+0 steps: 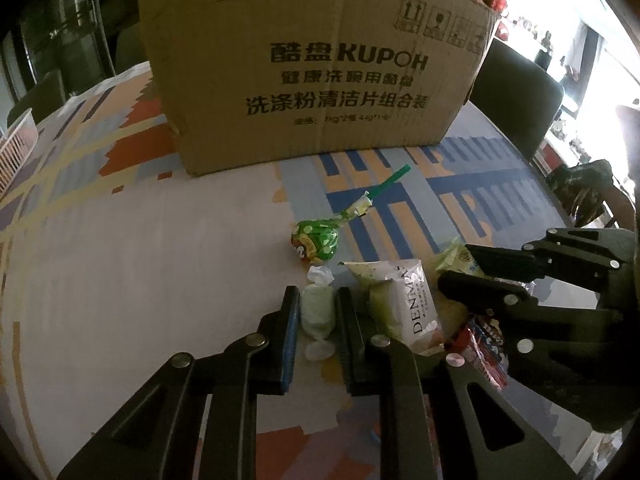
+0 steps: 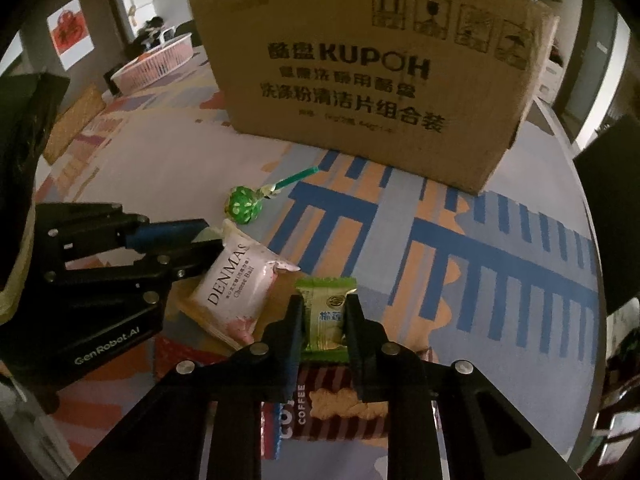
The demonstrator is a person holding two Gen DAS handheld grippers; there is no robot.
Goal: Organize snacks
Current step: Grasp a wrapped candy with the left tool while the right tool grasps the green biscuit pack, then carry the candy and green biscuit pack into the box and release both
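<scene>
My left gripper [image 1: 318, 308] is closed on a pale green wrapped candy [image 1: 318, 314] lying on the table. My right gripper [image 2: 323, 312] is closed on a green snack packet [image 2: 326, 318]. Beside them lie a white DENMAS packet [image 1: 408, 304], also in the right wrist view [image 2: 234, 286], and a green lollipop [image 1: 316, 240], also in the right wrist view [image 2: 242, 205]. A brown coffee snack packet [image 2: 332, 408] lies under my right gripper. A red packet [image 1: 486, 344] lies under the other gripper in the left wrist view.
A large cardboard box [image 1: 316, 64] marked KUPOH stands behind the snacks on the patterned tablecloth [image 1: 120, 240]; it also shows in the right wrist view [image 2: 372, 72]. A pink slatted basket [image 2: 154, 65] sits at the far left, and its edge [image 1: 14, 146] shows in the left wrist view.
</scene>
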